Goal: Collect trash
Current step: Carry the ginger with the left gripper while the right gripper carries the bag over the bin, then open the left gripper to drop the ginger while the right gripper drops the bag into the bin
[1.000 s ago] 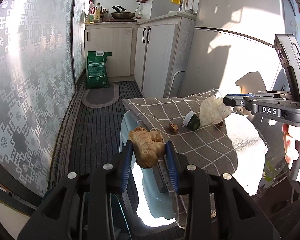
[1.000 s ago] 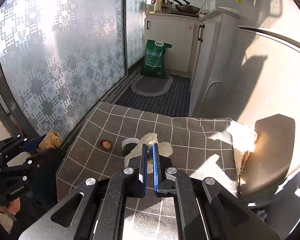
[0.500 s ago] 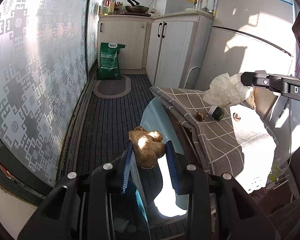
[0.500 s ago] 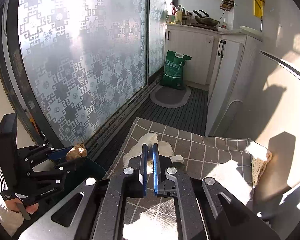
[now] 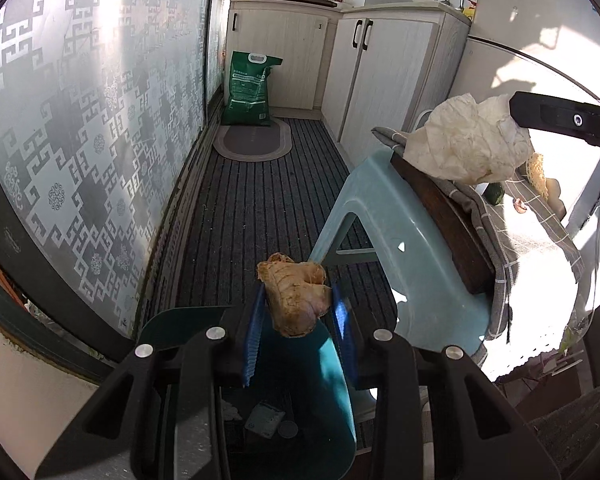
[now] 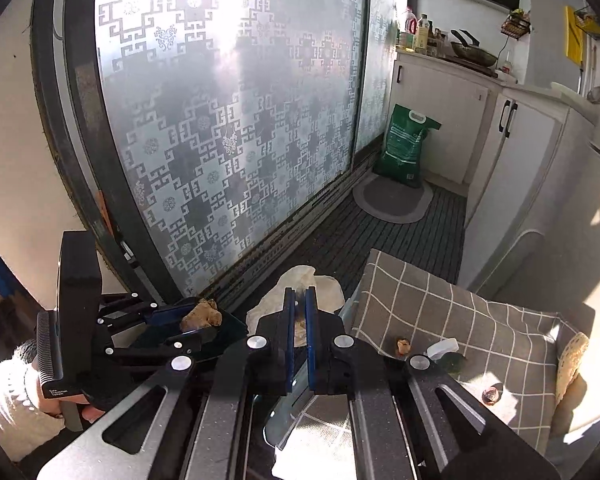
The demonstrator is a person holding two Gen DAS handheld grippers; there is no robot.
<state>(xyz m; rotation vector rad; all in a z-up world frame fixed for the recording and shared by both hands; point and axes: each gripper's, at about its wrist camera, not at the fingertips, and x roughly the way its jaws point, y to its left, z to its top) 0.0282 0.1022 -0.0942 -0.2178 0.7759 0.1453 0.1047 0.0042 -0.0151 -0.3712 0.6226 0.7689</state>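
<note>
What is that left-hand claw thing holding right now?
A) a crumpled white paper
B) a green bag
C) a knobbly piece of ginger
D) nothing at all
C. In the left wrist view the left gripper is clamped on a tan, knobbly piece of ginger, above a teal bin; the crumpled white paper is in the right gripper.

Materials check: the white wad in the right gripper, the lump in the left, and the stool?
White wad: thin crumpled paper or tissue, matte, by its sharp creases. Lump: looks like ginger root, tan, knobbly, dry skin. Stool: moulded plastic, pale blue, smooth with a slight sheen. Right gripper is shut on the wad; left gripper on the lump.
</note>
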